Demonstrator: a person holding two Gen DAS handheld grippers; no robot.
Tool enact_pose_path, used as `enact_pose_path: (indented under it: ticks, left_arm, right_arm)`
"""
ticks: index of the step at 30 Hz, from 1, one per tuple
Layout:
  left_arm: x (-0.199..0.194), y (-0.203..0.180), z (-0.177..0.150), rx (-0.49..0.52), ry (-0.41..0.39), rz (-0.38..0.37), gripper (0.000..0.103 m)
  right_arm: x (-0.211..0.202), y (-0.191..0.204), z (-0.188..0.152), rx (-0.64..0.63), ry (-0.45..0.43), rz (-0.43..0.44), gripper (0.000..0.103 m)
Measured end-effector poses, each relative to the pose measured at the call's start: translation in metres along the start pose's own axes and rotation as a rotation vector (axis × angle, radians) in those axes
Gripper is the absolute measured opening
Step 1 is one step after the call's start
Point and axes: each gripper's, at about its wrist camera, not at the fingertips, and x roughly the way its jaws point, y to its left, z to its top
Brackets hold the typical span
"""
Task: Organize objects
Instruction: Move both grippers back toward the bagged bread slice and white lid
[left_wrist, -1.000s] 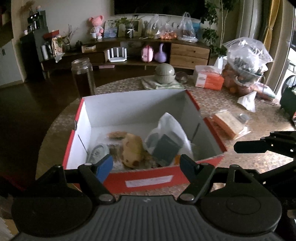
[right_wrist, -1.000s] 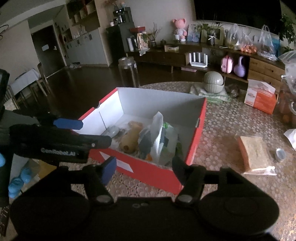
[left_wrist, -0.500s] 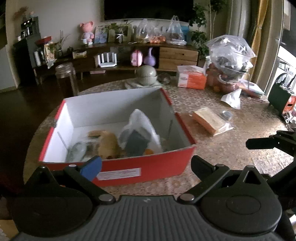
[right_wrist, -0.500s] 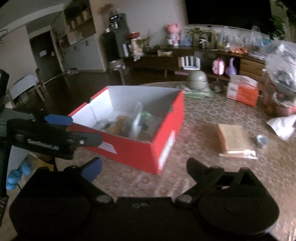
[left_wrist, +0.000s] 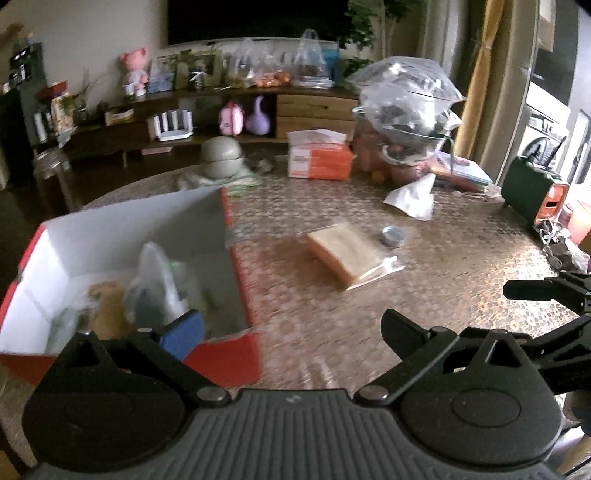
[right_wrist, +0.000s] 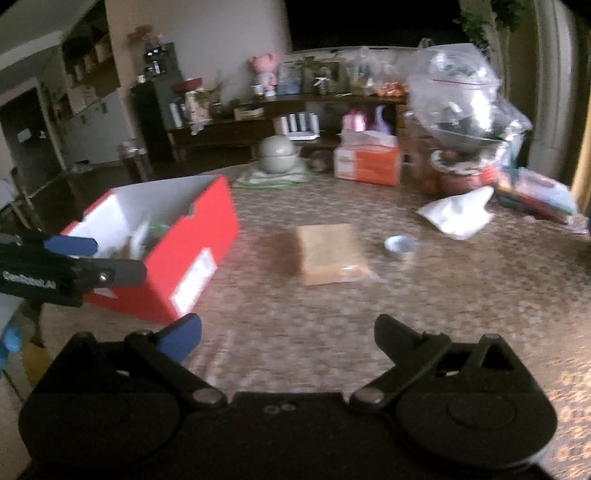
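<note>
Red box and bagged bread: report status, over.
Left gripper and right gripper open, empty. Red box part filled; bagged bread and small tin loose on table. Path clear.

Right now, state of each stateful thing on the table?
red box: open top, no lid on, partly filled
bagged bread: flat on the table, outside the box
small tin: upright beside the bread
left tongs: open, empty
right tongs: open, empty

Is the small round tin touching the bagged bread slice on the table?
Apart. The right wrist view shows bare table between the small round tin and the bagged bread slice; the left wrist view shows the same gap.
</note>
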Motion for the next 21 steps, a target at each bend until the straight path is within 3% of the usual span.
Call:
enact_pose_path:
  ticks: [8,21]
  left_arm:
    - [0.042,-0.047,0.021,0.087,0.021,0.044,0.103]
    - [0.125,-0.080,0.059,0.054,0.084,0.081,0.103]
  right_arm:
    - [0.008,-0.050,-0.002,0.016,0.008,-0.065,0.100]
    - [0.056,-0.111,0.018,0.040,0.030,-0.113,0.098]
